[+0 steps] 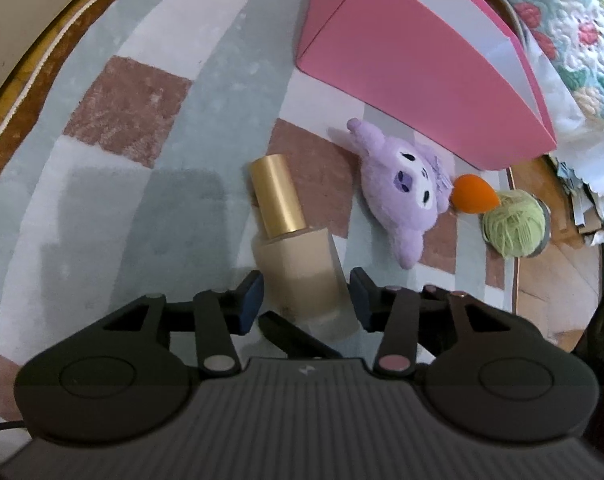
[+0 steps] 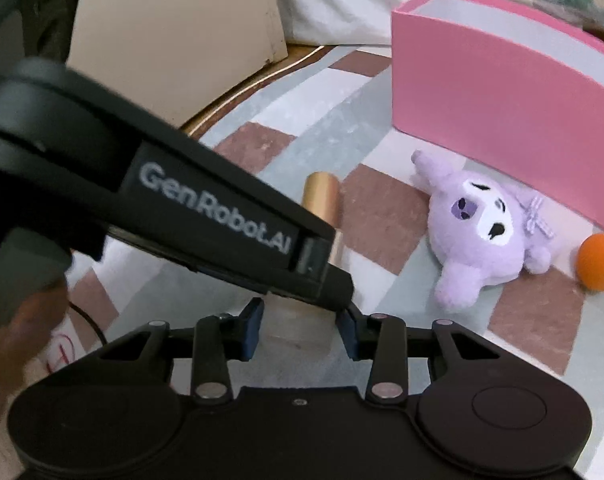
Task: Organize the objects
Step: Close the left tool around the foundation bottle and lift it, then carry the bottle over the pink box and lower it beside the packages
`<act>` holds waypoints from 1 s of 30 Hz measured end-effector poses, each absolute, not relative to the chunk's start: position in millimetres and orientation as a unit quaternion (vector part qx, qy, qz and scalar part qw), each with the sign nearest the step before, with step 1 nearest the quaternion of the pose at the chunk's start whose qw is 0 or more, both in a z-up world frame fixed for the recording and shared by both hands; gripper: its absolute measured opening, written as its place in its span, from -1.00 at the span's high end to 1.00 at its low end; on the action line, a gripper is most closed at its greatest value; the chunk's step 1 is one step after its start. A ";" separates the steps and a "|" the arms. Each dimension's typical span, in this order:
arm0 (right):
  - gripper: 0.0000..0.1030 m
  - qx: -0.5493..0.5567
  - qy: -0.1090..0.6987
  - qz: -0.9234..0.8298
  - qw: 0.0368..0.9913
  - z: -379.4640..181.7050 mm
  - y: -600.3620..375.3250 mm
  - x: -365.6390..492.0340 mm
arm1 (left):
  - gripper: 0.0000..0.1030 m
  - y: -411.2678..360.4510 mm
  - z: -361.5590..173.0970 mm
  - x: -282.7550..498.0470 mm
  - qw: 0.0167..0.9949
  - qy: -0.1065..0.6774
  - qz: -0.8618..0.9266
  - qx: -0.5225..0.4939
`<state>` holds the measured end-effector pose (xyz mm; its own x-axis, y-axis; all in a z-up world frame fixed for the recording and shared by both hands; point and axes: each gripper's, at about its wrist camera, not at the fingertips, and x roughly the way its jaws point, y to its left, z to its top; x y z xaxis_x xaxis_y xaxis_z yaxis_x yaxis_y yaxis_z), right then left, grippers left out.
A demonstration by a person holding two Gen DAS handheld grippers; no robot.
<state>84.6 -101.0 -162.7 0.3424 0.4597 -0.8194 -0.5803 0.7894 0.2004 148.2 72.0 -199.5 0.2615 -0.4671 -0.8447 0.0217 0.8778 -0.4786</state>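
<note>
between the left gripper's (image 1: 305,300) parted pads lies the foundation bottle (image 1: 298,256); right gripper (image 2: 300,330) likewise agape.

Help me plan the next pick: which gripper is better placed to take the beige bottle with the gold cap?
Left. The left gripper already has its fingers either side of the beige gold-capped bottle. The right gripper sits behind, its view blocked by the left one.

A checked rug (image 1: 134,104) in pale blue-grey, white and brownish-red squares covers the wooden floor (image 1: 557,304) and carries everything. On it lie a foundation bottle (image 1: 298,276) with a gold cap near the front, a purple plush toy (image 1: 405,192) to its right, and a pink box (image 1: 421,72) standing farther back. An orange makeup sponge (image 1: 473,196) and a ball of green yarn (image 1: 513,228) sit at the rug's right edge.
</note>
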 end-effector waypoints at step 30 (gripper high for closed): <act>0.21 0.125 0.524 0.359 0.762 -135.8 -184.8 65.2 | 0.27 45.5 -143.6 88.6 0.773 0.564 -0.162 -0.242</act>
